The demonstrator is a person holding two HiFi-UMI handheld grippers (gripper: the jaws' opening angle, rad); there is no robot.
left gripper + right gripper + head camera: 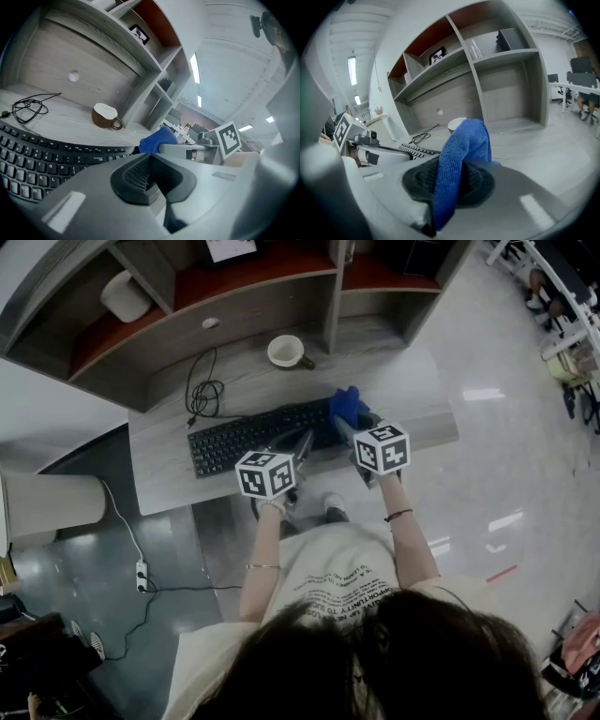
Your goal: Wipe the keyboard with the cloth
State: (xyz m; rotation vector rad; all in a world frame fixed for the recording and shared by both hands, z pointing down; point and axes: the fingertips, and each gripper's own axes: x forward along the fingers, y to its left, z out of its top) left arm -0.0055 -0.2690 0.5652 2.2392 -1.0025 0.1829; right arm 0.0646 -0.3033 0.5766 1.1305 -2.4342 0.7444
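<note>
Cream T-shirt (333, 568) with black print; 2 wristbands (397, 515), perhaps cords.

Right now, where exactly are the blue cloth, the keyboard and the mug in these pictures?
blue cloth (461, 154), right gripper view: middle of its upright fold.
keyboard (251, 438), head view: middle of its key rows.
mug (101, 121), left gripper view: its brown side wall.

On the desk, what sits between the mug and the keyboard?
Nothing. Only bare desk separates the mug from the keyboard, as the head view and the left gripper view both show. The coiled cable lies off to the left.
</note>
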